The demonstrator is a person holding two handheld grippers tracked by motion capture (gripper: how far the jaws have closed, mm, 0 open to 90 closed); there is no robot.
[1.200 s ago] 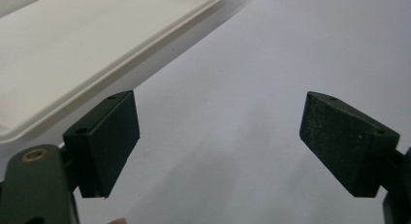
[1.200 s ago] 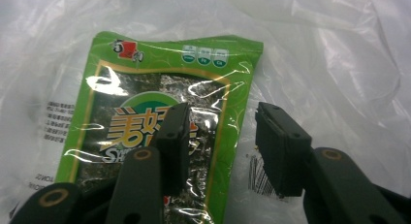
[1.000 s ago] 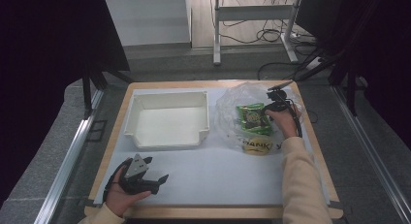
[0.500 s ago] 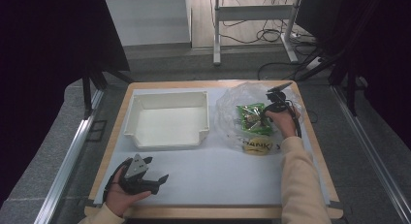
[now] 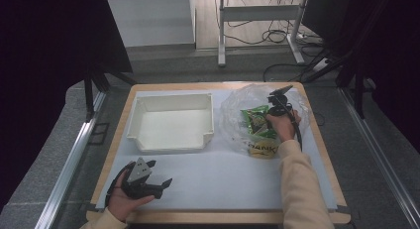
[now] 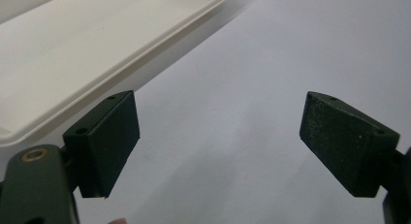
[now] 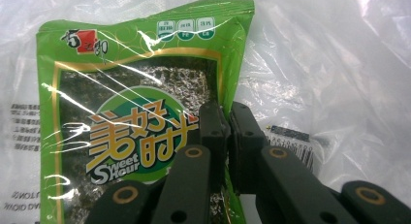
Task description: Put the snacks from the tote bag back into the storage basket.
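Right gripper (image 7: pixel 227 118) jaws, just closing, now clamp the green seaweed packet (image 7: pixel 140 112) inside the clear plastic bag (image 5: pixel 237 107) near the table's far right corner; left gripper (image 6: pixel 218 146) rests spread wide at the near left edge.

High view overhead; claw views close, low.

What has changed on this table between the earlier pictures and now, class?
The right gripper has just been closing its jaws and now pinches the green snack packet at its edge, inside the clear plastic bag. The left gripper, open, and the white tray stayed put.
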